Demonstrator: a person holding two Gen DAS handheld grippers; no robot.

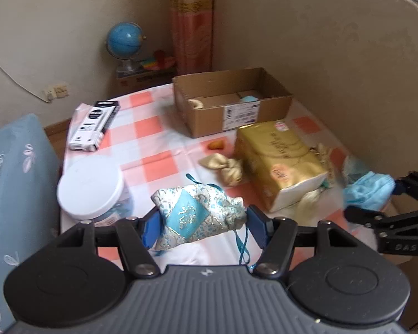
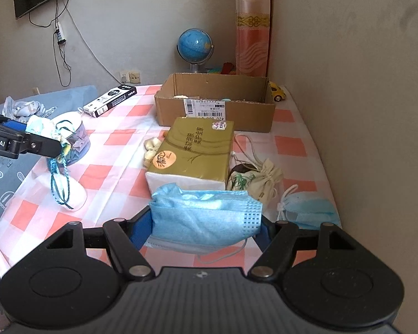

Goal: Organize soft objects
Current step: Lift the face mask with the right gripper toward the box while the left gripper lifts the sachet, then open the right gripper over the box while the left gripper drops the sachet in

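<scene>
Left gripper (image 1: 199,221): blue pads pinch a brocade pouch (image 1: 197,214) at both ends, lifted off the cloth; "bot.AI" reads on its arm in the right wrist view.
Brocade pouch: blue, white and silver pattern, bunched; teal ribbon (image 1: 243,246) dangles at 5 o'clock.
Right gripper (image 2: 204,222): pads clamp a folded blue face mask (image 2: 206,214); "DAS" shows on its finger in the left wrist view.
Blue face mask: pleated, crumpled, white ear loop hanging below.
Second face mask (image 2: 309,208): lies at 3 o'clock of the held one, on the checked tablecloth (image 2: 119,172).
Bamboo-print drawstring bag (image 2: 253,181): cream, beside the gold pack at its 3 o'clock.
Gold tissue pack (image 2: 195,153): dark characters, orange round sticker, unreadable.
Beige satin pouch (image 1: 225,167): at 9 o'clock of the pack.
White-lidded tub (image 1: 90,186): at 9 o'clock.
Black-and-white carton (image 1: 94,125): print too small.
Cardboard box (image 2: 214,111): at 12 o'clock, open, barcode label with "420".
Globe (image 2: 195,46): farthest.
</scene>
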